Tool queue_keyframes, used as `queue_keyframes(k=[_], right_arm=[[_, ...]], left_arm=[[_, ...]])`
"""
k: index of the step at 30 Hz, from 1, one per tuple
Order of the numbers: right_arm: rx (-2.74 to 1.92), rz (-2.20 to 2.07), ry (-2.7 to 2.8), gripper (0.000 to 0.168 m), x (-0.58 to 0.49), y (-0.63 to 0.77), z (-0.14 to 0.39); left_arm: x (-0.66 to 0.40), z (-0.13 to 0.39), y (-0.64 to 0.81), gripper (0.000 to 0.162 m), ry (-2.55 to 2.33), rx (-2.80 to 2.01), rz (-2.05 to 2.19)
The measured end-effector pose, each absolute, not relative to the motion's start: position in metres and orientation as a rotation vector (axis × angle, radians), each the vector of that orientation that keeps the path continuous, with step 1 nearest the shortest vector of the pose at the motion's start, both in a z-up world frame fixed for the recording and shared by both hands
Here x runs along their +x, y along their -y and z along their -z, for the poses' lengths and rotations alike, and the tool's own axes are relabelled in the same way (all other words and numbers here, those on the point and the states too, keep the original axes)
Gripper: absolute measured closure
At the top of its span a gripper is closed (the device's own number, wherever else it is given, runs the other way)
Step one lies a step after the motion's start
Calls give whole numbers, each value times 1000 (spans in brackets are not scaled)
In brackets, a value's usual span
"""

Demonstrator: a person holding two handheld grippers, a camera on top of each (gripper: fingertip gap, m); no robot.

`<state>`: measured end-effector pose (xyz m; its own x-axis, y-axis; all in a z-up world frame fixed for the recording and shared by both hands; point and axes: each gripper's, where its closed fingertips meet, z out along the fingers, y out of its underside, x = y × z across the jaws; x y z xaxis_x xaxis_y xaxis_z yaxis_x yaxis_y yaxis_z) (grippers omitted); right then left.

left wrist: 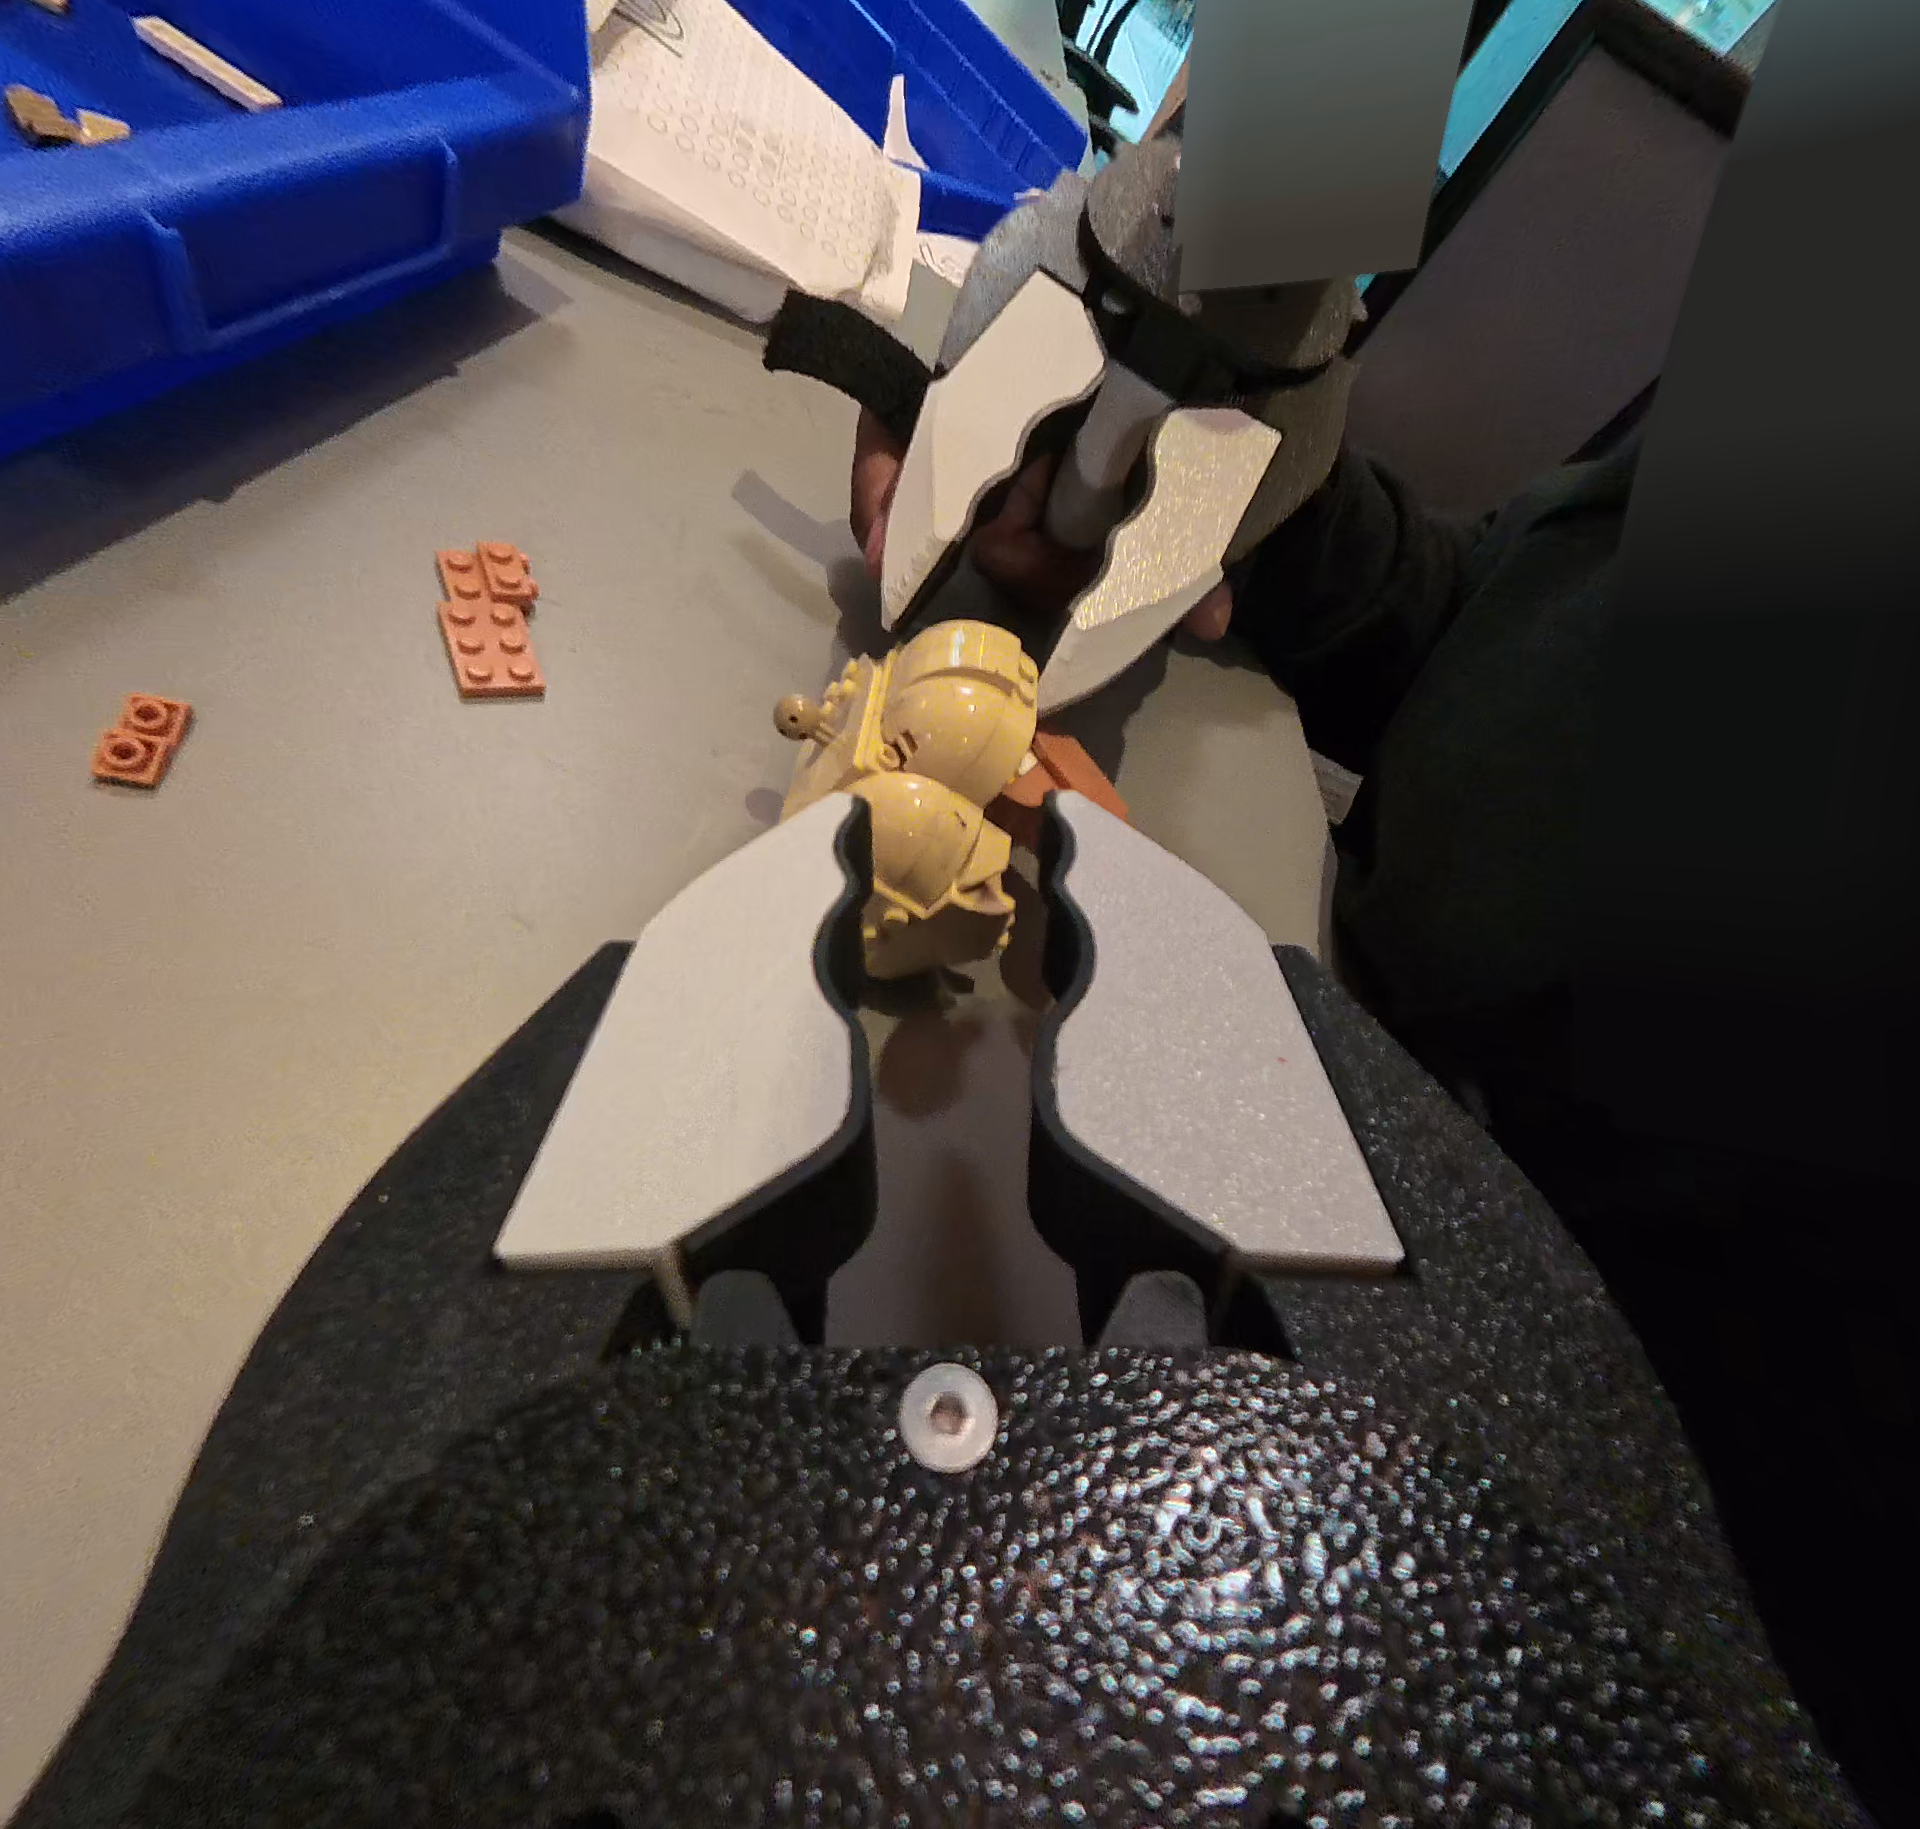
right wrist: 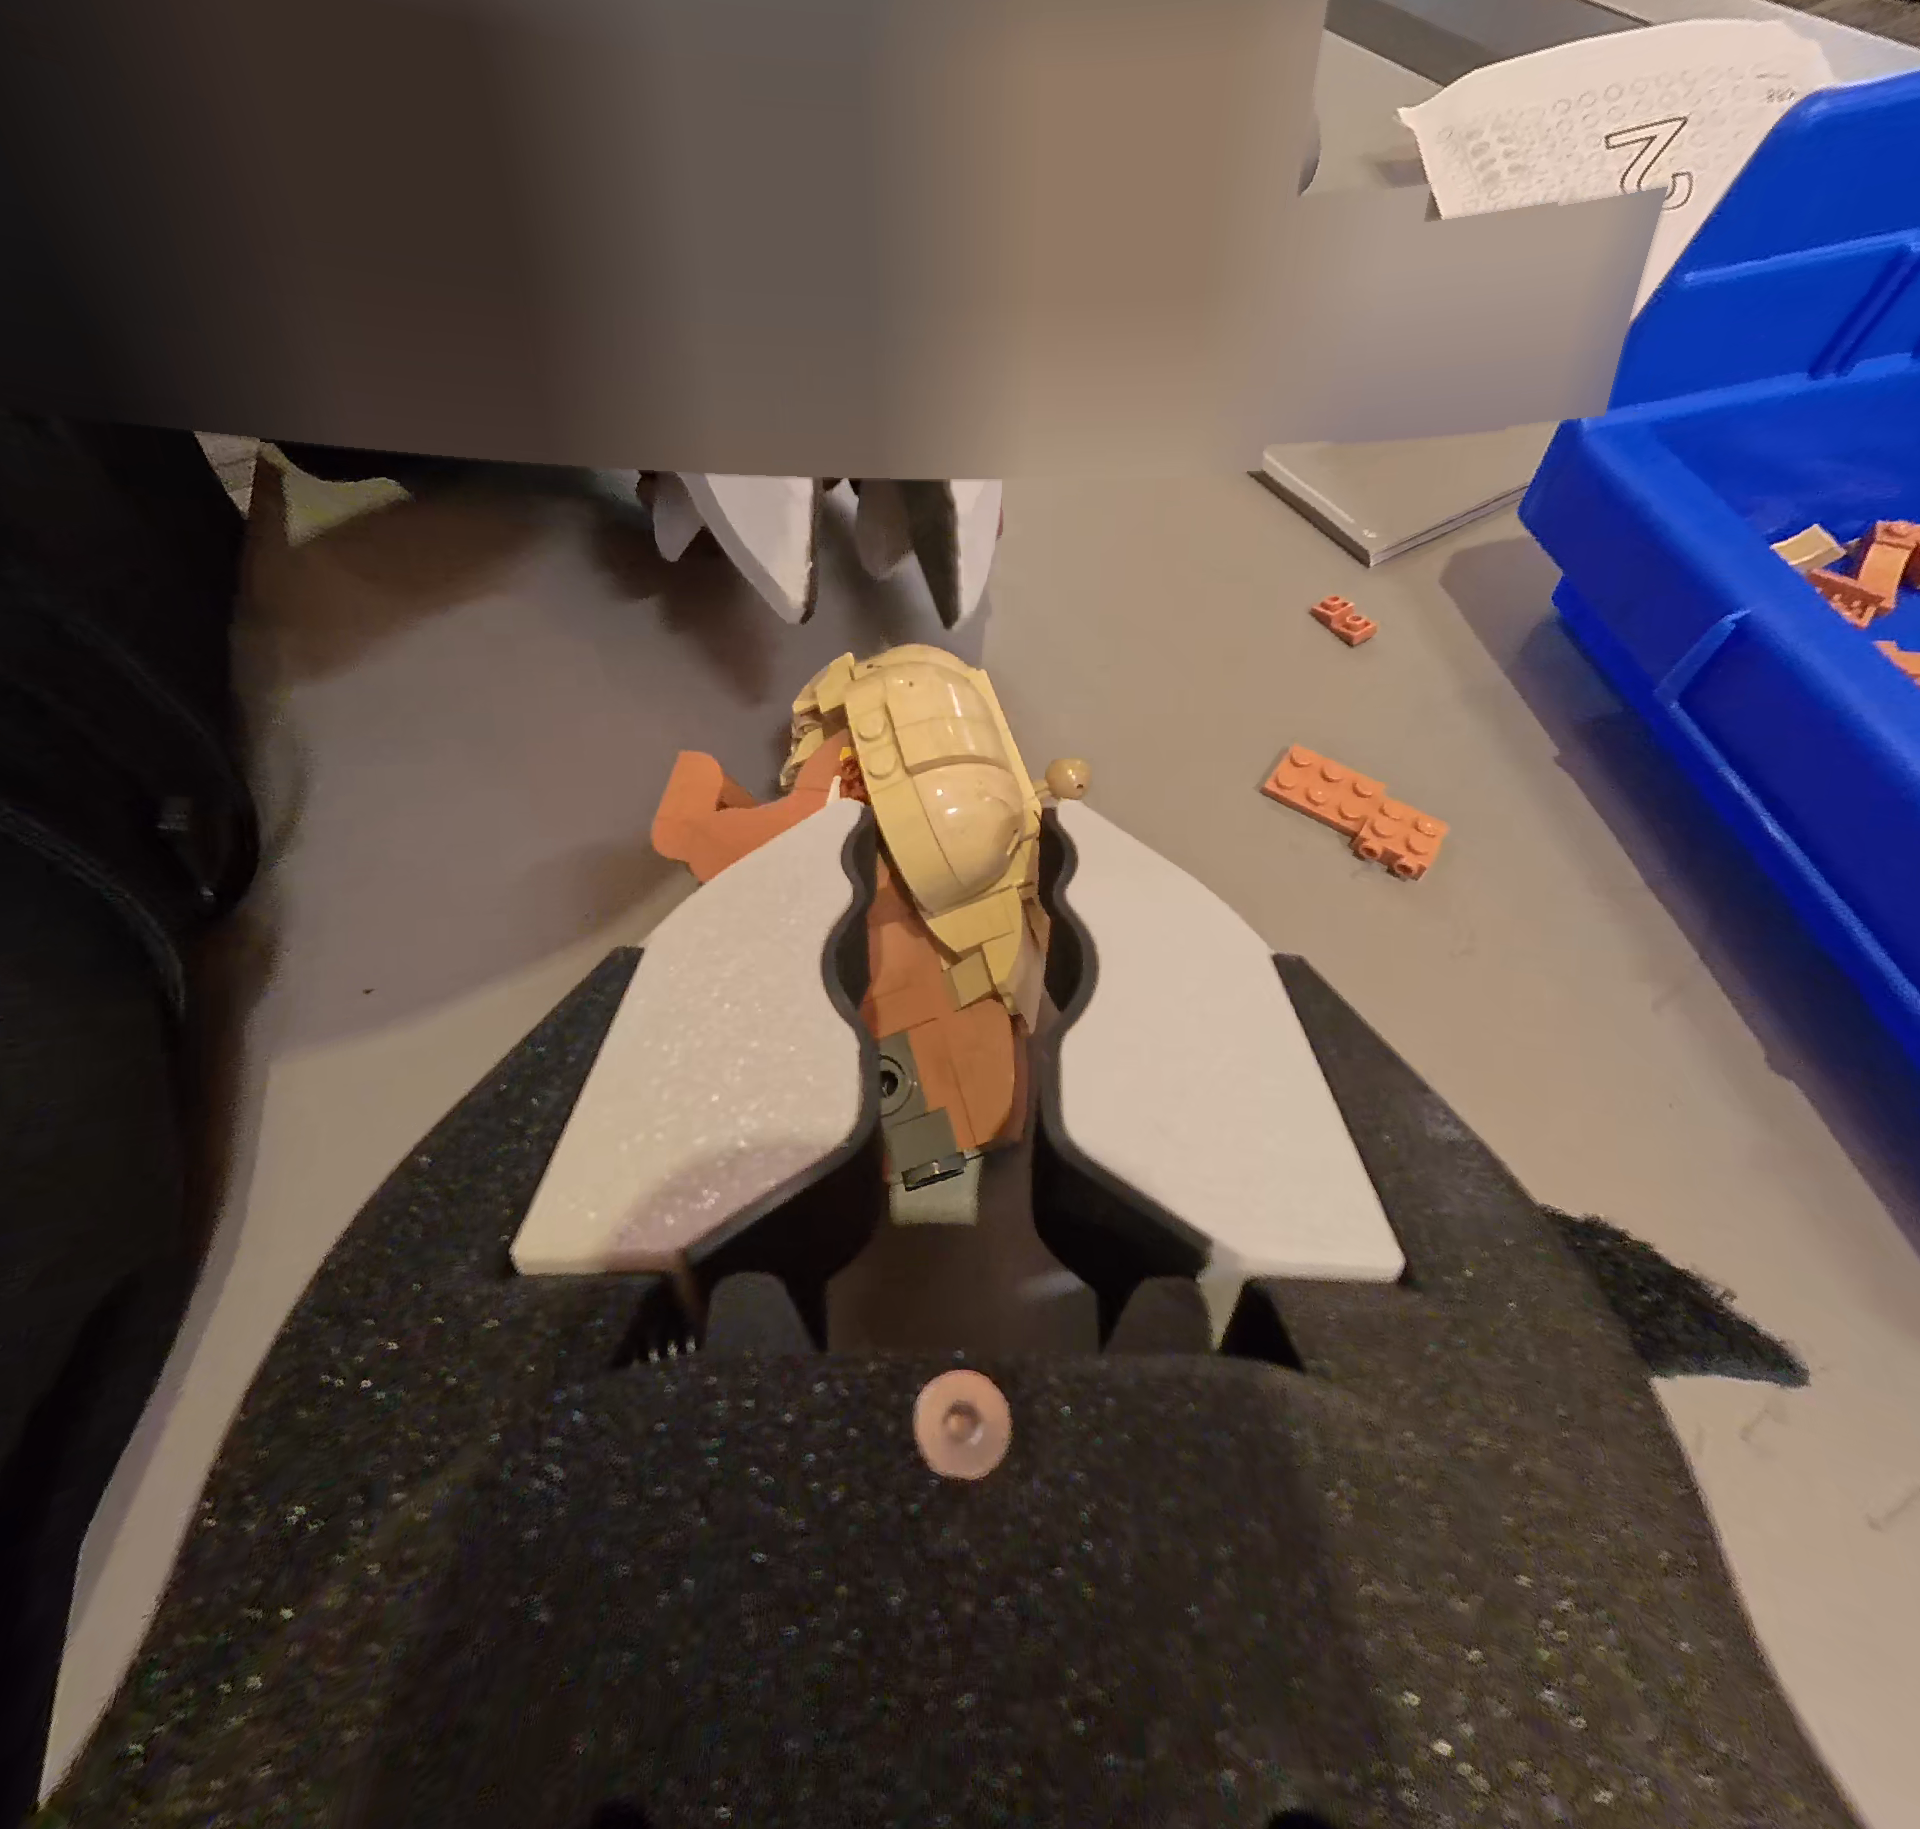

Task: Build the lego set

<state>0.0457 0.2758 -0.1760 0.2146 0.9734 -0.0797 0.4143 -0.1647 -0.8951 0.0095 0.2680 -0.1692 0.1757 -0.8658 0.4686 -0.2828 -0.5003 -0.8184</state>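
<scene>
Your right gripper clamps the tan-and-brown domed lego model on the grey table. Your left gripper is open, its fingers either side of the model's other end; whether they touch it I cannot tell.

We see our left gripper with its jaws parted around the tan lego model on the grey worktop. Our right gripper touches the model's far end. Orange plates lie near a blue bin.
</scene>
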Motion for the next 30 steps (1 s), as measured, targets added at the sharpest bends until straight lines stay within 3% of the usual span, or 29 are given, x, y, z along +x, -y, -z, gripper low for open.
queue_keyframes(k=[9, 30], right_arm=[[-1712, -880, 1303, 139, 46, -277, 176], [-1802, -870, 1249, 135, 61, -276, 182]], left_arm=[[34, 157, -283, 122, -1027, -1921, 1279], [41, 172, -277, 128, -1041, -2032, 1293]])
